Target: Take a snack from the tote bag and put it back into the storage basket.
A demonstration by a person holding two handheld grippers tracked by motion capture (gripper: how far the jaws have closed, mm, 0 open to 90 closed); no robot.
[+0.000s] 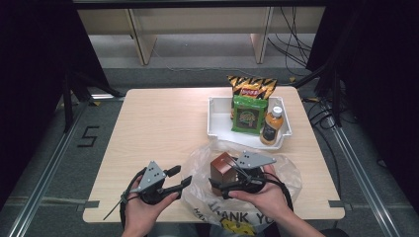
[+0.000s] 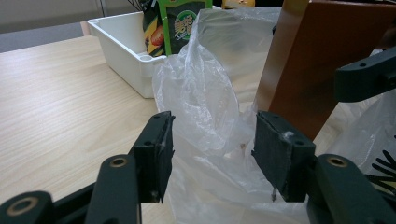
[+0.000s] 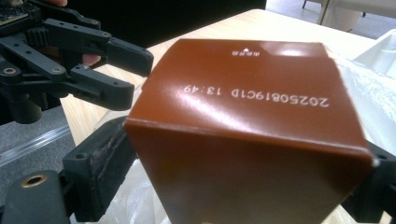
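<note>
While the right gripper (image 1: 225, 185) clamps a glossy brown cardboard box (image 1: 222, 167) over a clear plastic bag (image 1: 286, 175), the left gripper (image 1: 179, 177) gapes open on the pale wooden table (image 1: 158, 123); grey floor surrounds it.

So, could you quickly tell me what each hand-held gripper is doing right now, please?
Left hand-held gripper: open, holding nothing, at the plastic bag.
Right hand-held gripper: closed on the brown box.

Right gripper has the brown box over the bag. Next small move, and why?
Probably close the left gripper on the plastic bag rim and lift it to hold the mouth open. Its jaws stand open with the film between them, not pinched, while the right gripper holds the brown box just above the slack bag.
</note>
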